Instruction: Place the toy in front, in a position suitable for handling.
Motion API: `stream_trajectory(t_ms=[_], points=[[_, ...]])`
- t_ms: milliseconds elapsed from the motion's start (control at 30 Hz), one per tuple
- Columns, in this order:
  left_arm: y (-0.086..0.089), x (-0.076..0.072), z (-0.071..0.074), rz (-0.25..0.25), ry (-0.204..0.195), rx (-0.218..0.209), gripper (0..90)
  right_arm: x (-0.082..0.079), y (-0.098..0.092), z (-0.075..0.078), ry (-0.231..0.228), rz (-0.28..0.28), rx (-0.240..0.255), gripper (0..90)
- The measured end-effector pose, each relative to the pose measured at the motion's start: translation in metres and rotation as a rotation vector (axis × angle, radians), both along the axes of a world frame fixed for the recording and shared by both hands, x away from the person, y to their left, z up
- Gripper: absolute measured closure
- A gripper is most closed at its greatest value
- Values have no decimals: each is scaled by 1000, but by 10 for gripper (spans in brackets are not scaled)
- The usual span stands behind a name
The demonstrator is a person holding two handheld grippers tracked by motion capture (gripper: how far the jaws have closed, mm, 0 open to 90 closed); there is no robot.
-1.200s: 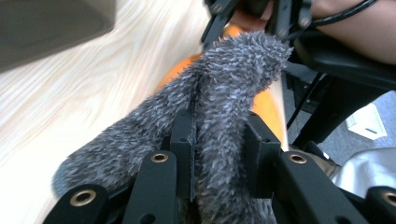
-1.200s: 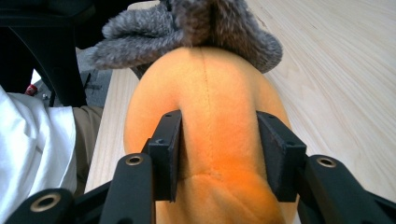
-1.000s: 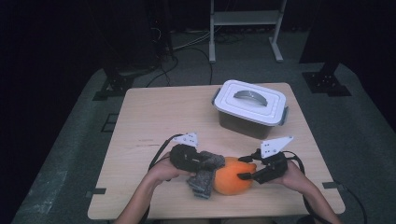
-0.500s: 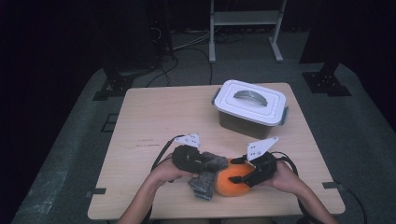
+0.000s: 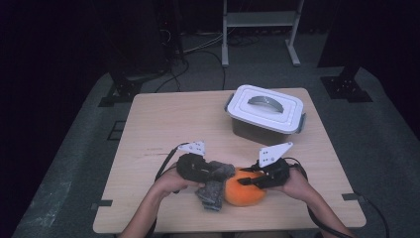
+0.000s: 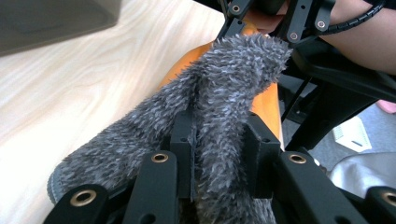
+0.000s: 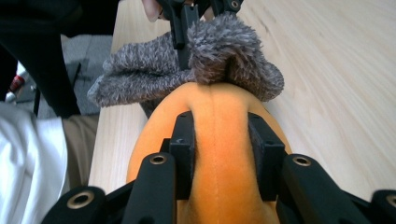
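A fuzzy grey sock (image 5: 213,191) lies against an orange plush ball (image 5: 243,192) near the table's front edge. My left gripper (image 5: 217,171) is shut on a fold of the grey sock (image 6: 233,70), its pads pinching the pile, with the orange ball (image 6: 268,105) just behind. My right gripper (image 5: 249,180) comes in from the right. Its jaws have just been closing and now squeeze a ridge of the orange ball (image 7: 219,182) between the pads (image 7: 183,140). The grey sock (image 7: 224,46) drapes over the ball's far side, held there by the left gripper (image 7: 187,16).
A white lidded plastic box (image 5: 266,113) with a grey handle stands at the back right of the wooden table (image 5: 173,124). Both forearms come in over the front edge. Dark floor, cables and a metal stand lie beyond the table.
My right gripper has moved left onto the orange ball and its jaws have narrowed around it. The left gripper and grey sock have stayed put.
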State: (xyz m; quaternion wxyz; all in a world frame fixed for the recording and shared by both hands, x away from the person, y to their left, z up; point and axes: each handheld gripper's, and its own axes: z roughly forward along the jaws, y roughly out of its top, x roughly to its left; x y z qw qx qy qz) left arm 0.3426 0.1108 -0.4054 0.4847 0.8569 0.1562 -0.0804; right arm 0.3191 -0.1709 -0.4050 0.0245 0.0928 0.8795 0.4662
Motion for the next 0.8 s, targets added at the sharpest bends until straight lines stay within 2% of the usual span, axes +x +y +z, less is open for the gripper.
stream_trajectory(t_ms=[200, 300, 400, 433, 533, 633, 733, 800], points=[[23, 2, 19, 38, -36, 7, 691, 11, 21, 2, 9, 15, 66, 670], [31, 3, 23, 54, -46, 15, 691, 15, 29, 1, 5, 23, 99, 630], [30, 2, 17, 52, -40, 35, 691, 16, 34, -8, -2, 42, 55, 544], [29, 2, 14, 54, -36, 37, 691, 16, 31, -10, 10, 47, 76, 525], [25, 4, 10, 52, -27, 23, 690, 14, 18, -13, -1, 47, 78, 497], [21, 4, 10, 50, -24, 21, 690, 11, 1, -17, 13, 51, 86, 480], [13, 5, 11, 28, -24, 13, 690, 9, -14, -20, 17, 42, 97, 470], [6, 4, 13, 10, -31, -11, 689, 9, -24, -22, 21, 34, 103, 463]])
